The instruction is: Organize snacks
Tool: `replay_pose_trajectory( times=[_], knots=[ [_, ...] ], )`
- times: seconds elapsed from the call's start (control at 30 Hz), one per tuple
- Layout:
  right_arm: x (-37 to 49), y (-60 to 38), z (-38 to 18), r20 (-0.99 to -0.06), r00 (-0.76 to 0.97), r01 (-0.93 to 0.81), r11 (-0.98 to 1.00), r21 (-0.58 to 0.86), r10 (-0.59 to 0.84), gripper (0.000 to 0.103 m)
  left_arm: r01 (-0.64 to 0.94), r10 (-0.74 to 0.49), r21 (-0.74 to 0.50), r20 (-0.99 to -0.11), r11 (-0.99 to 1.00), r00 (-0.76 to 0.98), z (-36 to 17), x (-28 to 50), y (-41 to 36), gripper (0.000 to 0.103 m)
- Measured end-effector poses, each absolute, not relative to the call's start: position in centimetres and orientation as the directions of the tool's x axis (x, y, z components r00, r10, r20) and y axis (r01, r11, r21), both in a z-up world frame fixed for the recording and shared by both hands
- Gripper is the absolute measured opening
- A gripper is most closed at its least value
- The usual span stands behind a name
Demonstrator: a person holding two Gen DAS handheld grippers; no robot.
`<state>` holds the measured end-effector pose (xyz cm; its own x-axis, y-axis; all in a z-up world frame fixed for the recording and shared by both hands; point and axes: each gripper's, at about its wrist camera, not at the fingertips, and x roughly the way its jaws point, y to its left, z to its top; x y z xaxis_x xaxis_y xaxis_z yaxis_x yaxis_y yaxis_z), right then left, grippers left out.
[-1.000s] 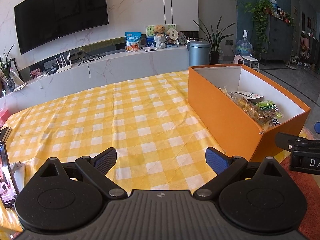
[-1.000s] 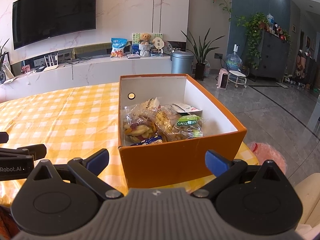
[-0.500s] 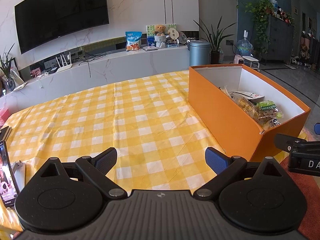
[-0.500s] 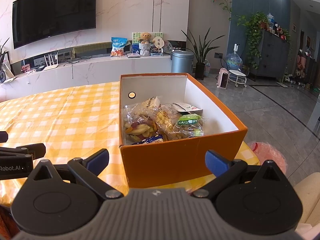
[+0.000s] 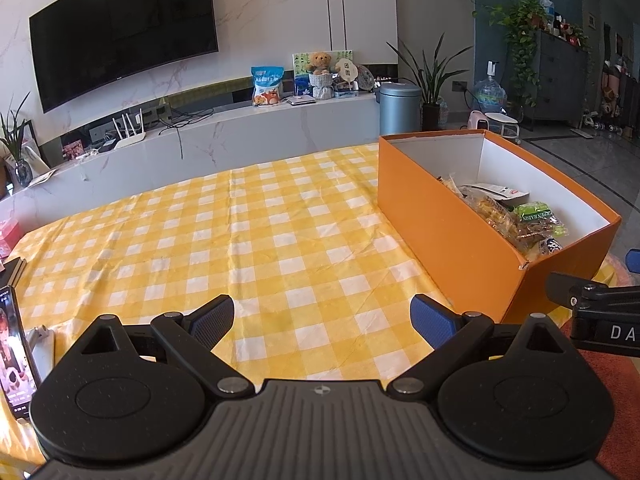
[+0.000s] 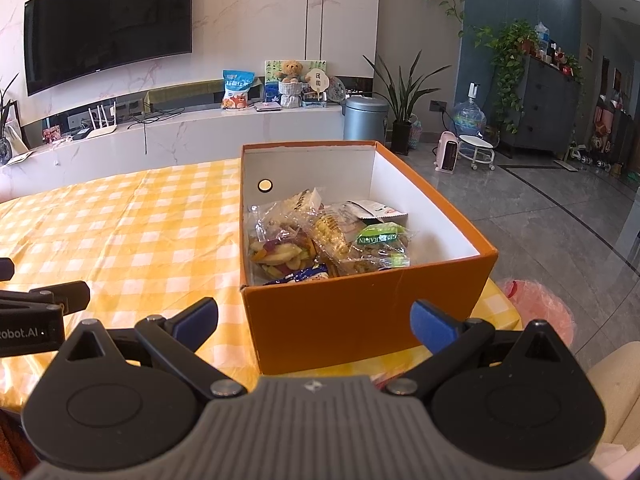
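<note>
On the far right of the checked tablecloth (image 5: 280,240) stands the orange box (image 6: 360,316), with snack packets (image 6: 320,240) heaped at its near end. No loose snacks show on the cloth, so sorting looks nearly finished. Left gripper (image 5: 322,316) and right gripper (image 6: 314,316) hang wide open, empty; next probably tidying packets inside.

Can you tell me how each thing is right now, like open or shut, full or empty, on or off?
orange box: open, no lid on it
snack packets: lying inside the box
left gripper: open, holding nothing
right gripper: open, holding nothing
TV: screen dark
phone: screen lit
grey bin: lid shut
</note>
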<state>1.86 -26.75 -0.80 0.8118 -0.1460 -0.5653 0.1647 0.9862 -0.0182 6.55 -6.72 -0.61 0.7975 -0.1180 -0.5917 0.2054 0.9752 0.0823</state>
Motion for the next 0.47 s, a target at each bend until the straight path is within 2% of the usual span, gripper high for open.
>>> replay_pose_trajectory(
  times=[0.47],
  knots=[
    [2.01,-26.70,-0.95,-0.579,0.804,0.159,0.987,-0.014,-0.137,0.100,0.209,-0.123,0.080,-0.585,0.975,0.801,-0.11,6.48,-6.91,0.103]
  ],
)
